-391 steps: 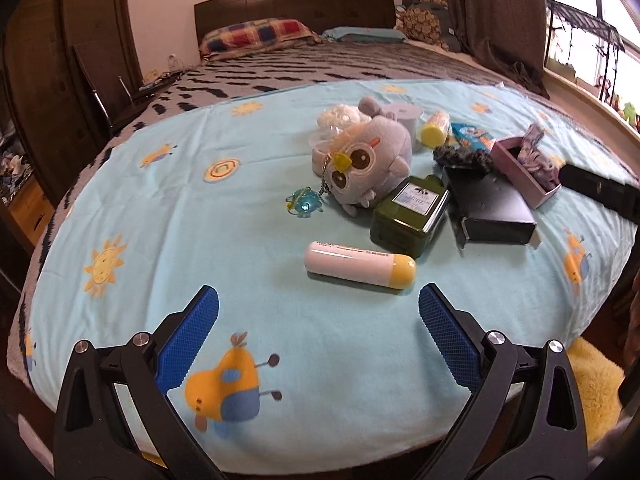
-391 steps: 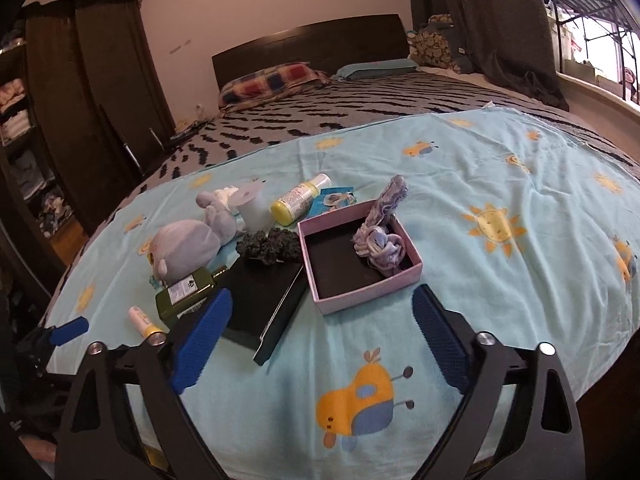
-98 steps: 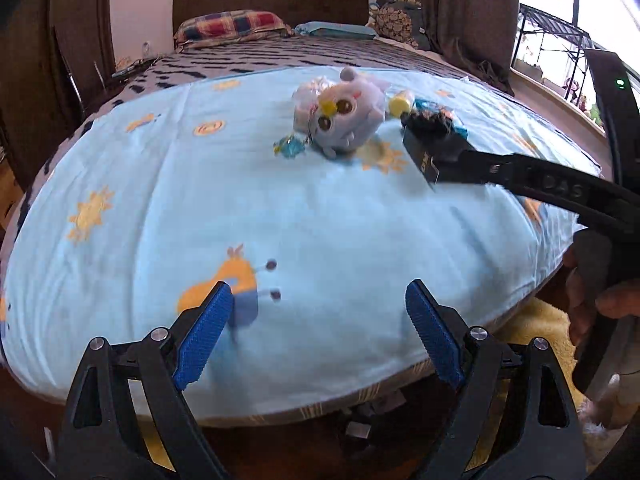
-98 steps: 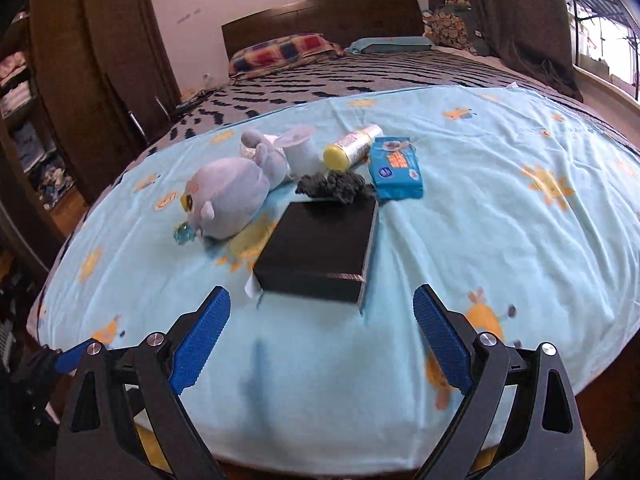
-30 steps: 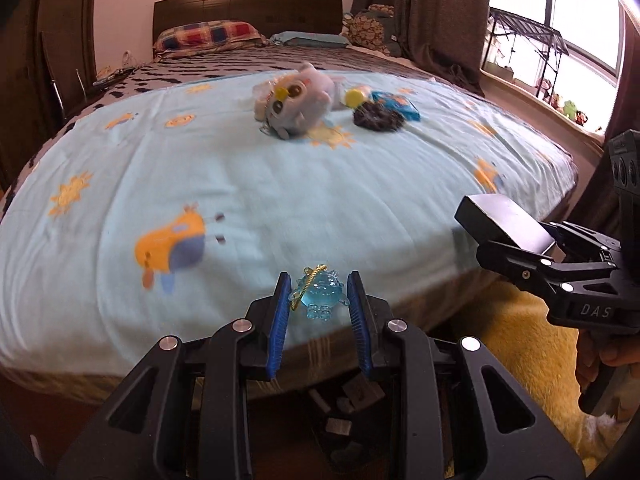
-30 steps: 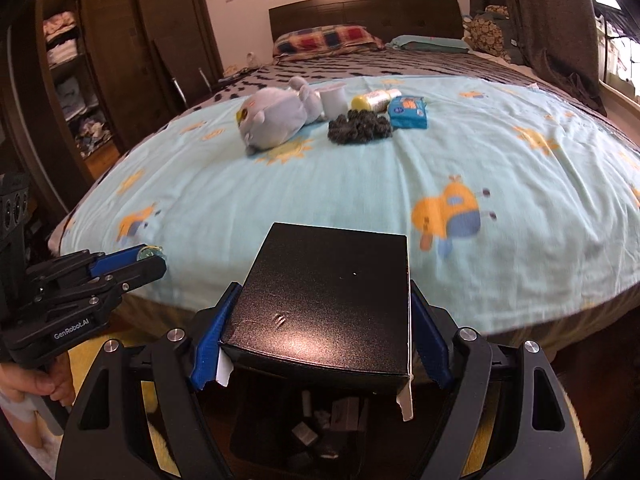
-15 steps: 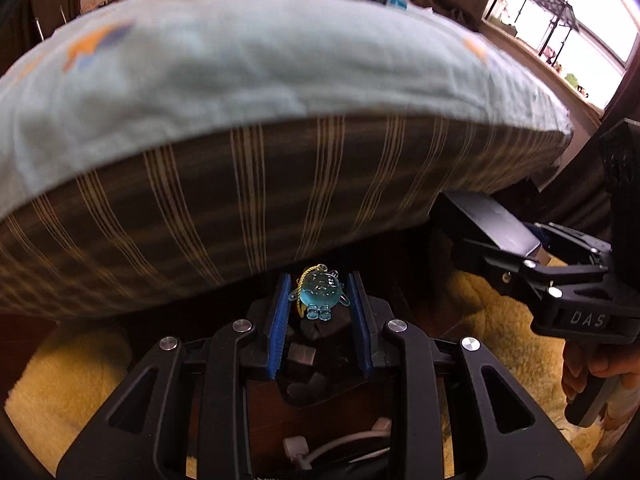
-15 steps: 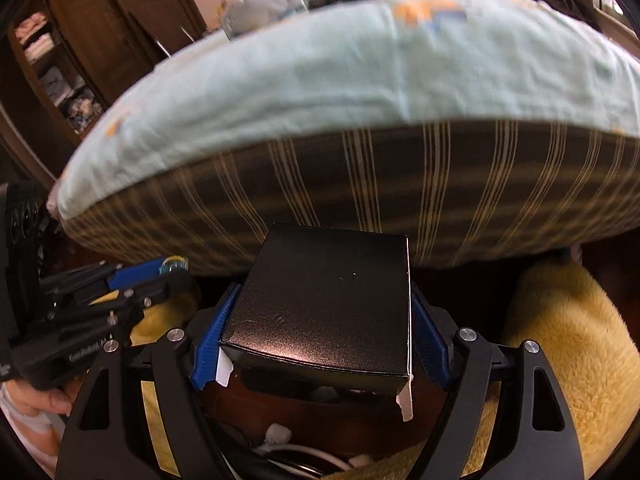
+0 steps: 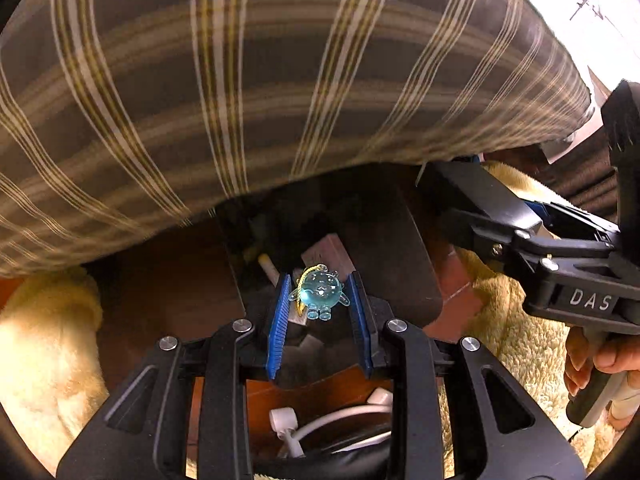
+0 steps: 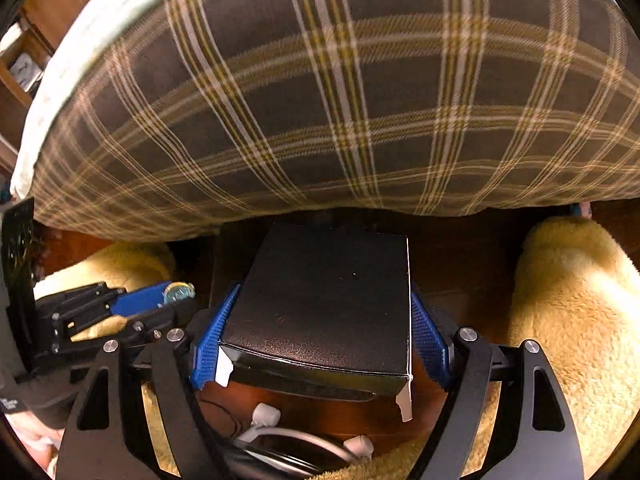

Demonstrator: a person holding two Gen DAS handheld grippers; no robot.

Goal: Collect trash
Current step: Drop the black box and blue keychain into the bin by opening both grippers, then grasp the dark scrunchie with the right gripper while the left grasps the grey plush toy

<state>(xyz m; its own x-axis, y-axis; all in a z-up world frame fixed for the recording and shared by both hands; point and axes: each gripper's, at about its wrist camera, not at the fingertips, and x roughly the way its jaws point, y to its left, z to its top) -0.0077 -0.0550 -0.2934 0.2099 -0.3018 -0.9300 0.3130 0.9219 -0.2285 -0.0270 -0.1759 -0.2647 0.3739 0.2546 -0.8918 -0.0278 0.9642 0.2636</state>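
Both hand-held grippers had dropped from above the blue sheet to the foot of the bed, so that the plaid bed skirt (image 9: 280,92) now filled the upper half of each view instead of the bed top.

The left hand-held gripper (image 9: 320,300) was closed tight on a small translucent blue charm (image 9: 320,294), which sat between its blue pads at the centre of the left wrist view. It pointed steeply down over a dark trash bin (image 9: 384,248), in which a pale tube and a pinkish box showed.

The right hand-held gripper (image 10: 320,332) stood wide, its pads pressed on the two sides of a black box (image 10: 328,300) that filled the centre of the right wrist view and also tilted down toward the floor. In the left wrist view that gripper reached in from the right edge, with a person's fingers (image 9: 600,356) wrapped round its handle at the lower right.

Yellow fluffy rug (image 10: 568,320) lay on both sides, and white cable (image 10: 280,432) lay at the lower centre.
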